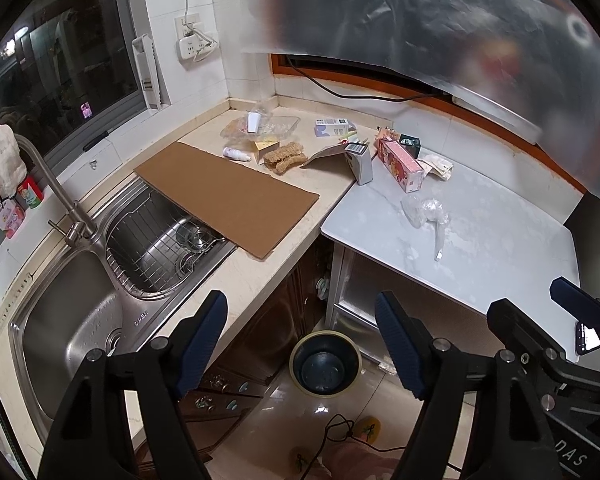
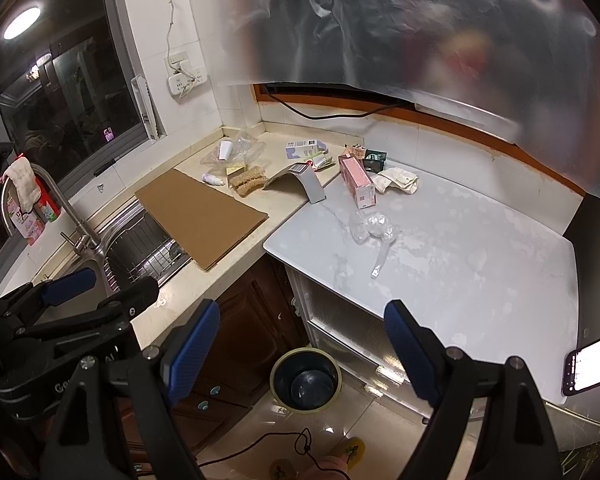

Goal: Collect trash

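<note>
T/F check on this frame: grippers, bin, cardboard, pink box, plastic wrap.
1. Both hand-held grippers, left and right, are open and empty. True.
2. The trash bin stands on the counter. False: it stands on the floor, below the counter corner.
3. The cardboard sheet partly overhangs the sink. True.
4. The pink box is already in the bin. False: it lies on the white table.
5. The crumpled clear plastic wrap lies on the white table. True.

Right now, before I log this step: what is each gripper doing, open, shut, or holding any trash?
Left gripper: open, holding nothing.
Right gripper: open, holding nothing.
</note>
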{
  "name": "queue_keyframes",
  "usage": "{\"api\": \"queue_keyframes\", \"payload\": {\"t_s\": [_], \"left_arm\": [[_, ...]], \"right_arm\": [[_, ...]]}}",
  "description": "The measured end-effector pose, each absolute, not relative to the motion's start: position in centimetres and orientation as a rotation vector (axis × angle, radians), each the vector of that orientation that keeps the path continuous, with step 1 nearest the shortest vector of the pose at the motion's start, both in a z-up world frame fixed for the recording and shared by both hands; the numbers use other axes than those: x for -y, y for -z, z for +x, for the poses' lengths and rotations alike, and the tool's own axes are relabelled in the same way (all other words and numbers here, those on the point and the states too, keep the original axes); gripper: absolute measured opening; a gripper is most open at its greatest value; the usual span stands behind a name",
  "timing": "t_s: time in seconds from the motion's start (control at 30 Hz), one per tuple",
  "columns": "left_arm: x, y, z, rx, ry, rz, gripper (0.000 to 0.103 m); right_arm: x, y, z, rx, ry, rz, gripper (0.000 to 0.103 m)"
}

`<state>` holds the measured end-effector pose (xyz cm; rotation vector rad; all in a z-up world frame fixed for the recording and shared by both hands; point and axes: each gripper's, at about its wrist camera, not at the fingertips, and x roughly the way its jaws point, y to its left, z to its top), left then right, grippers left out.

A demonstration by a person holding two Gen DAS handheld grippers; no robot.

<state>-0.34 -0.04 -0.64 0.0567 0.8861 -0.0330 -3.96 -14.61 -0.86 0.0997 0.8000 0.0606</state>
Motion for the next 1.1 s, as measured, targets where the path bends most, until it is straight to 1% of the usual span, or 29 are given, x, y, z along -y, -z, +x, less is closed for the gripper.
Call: {"api": "queue_keyframes", "payload": {"t_s": [0.17,0.97,1.1], "left_arm": [[0.3,0.7,-0.4,-0.888,0.037,0.059,0.07],[1.4,0.9,0.6,-0.918,0.049,0.054,0.069],[1.9,1.0,1.1,-0.925,0.06,0.051,0.065]], "right_arm": [[14.4,1.3,-4.1,-0.803,-0.06,0.098,0.086],[15.0,1.6,-3.8,-0.81,-0.06,0.103,0.086],[15.1,1.5,-3.9,-0.814,-0.063,0.107,0.086]]}}
